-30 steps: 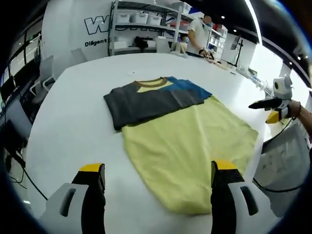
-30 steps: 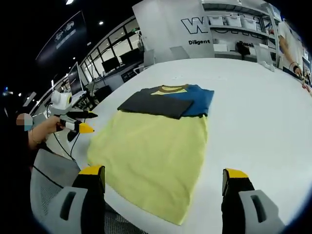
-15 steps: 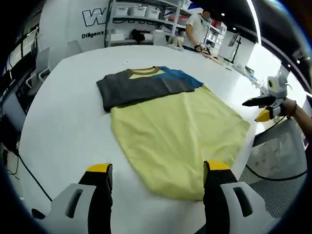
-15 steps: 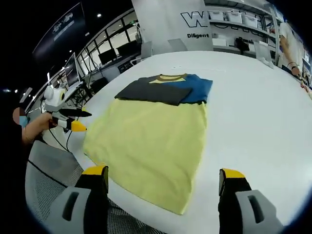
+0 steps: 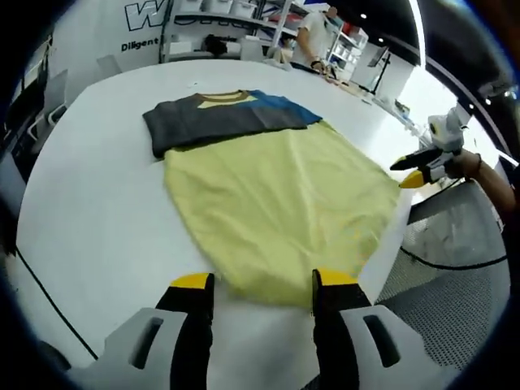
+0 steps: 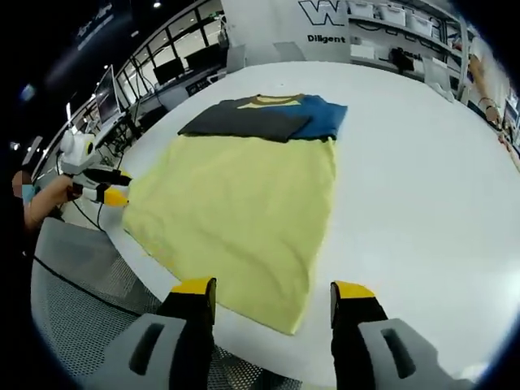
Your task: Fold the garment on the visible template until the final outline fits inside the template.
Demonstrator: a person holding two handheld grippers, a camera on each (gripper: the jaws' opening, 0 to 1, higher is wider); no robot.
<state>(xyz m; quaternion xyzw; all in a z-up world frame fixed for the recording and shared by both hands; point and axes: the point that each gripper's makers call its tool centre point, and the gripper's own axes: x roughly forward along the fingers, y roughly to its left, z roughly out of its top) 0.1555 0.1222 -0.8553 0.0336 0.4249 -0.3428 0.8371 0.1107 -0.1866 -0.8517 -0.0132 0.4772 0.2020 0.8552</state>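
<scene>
Left gripper (image 5: 265,280) held low over the near hem of the garment (image 5: 276,191), jaws parted by a moderate gap with nothing between them, yellow tips just above the yellow cloth's edge. Right gripper (image 6: 271,287) likewise poised at the hem from its own side, jaws apart and empty, tips flanking the nearest corner of the fabric (image 6: 244,203); contact with the cloth not possible to judge from either view. Seen from across in each other's view: right gripper (image 5: 416,167) at the far right of the left gripper view, held in a hand (image 5: 465,165) just off the table's edge beside the garment's side hem; left gripper (image 6: 104,185) at the left of the right gripper view, beside the opposite side hem. Garment spread flat on the white round table (image 5: 97,203), yellow body toward the grippers, both sleeves folded in across the chest at the far end: dark grey sleeve (image 5: 207,123) lying over the blue one (image 5: 284,110), with a yellow collar (image 5: 223,99) showing beyond them. No template outline discernible under the cloth. Beyond the table, shelving with white bins (image 5: 219,24), a wall with large lettering (image 6: 325,12), and a person standing (image 5: 313,36) near the shelves.
</scene>
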